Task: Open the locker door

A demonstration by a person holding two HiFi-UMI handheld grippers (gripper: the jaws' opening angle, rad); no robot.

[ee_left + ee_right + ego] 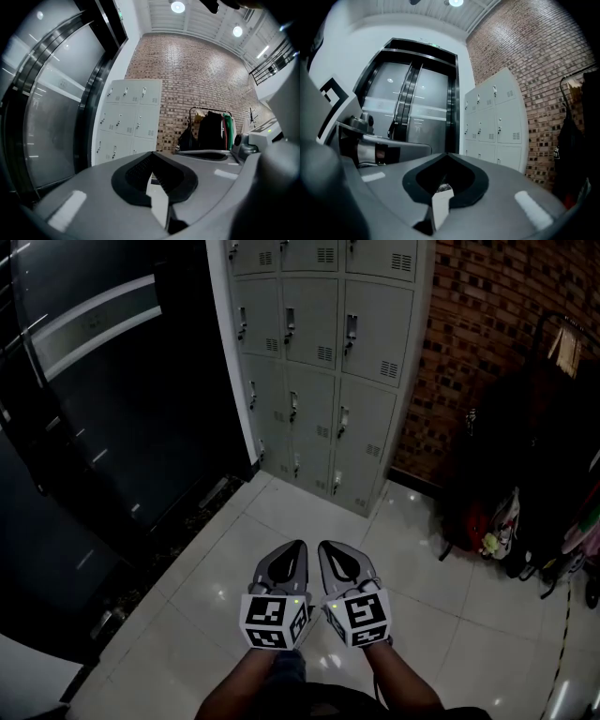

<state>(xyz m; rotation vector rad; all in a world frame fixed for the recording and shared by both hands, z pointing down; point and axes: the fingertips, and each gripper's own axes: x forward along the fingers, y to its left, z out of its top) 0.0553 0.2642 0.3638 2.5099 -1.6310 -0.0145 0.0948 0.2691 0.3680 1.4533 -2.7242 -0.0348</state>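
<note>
A grey bank of lockers (323, 352) stands against the far wall, its doors all closed, each with a small latch handle (351, 332). The same lockers (126, 119) show in the left gripper view and again as lockers (497, 124) in the right gripper view, some way off. My left gripper (298, 546) and right gripper (324, 546) are held side by side low over the tiled floor, well short of the lockers. Both are shut with nothing between their jaws.
A dark glass door and wall (103, 409) fill the left. A brick wall (487, 324) stands right of the lockers. A clothes rack with dark garments and bags (534, 484) stands at the right. Pale floor tiles (281, 521) lie between me and the lockers.
</note>
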